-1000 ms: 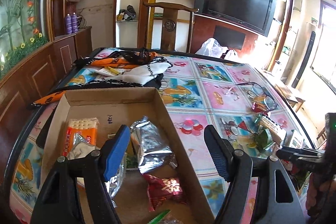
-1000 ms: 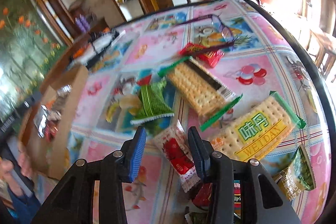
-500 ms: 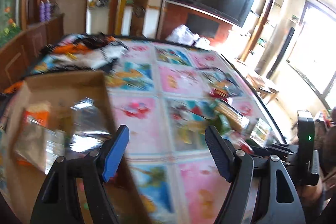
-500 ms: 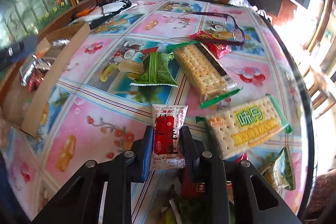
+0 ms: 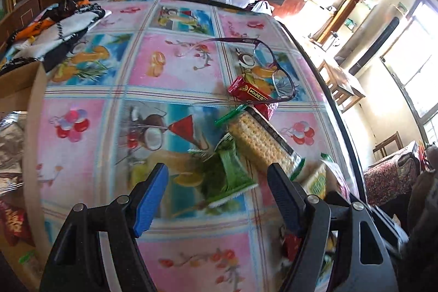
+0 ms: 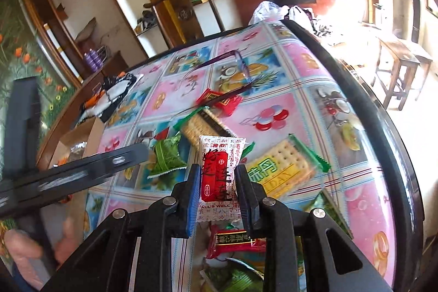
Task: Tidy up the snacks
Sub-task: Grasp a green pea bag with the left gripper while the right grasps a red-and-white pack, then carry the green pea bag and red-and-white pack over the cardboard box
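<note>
Two tools: right tool [image 6: 216, 190] clamps a white-red sachet [image 6: 219, 174], left tool [image 5: 219, 199] gapes empty above a green packet [image 5: 227, 174]

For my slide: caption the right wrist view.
Right gripper clamps a white-and-red snack sachet above the floral tablecloth.
</note>
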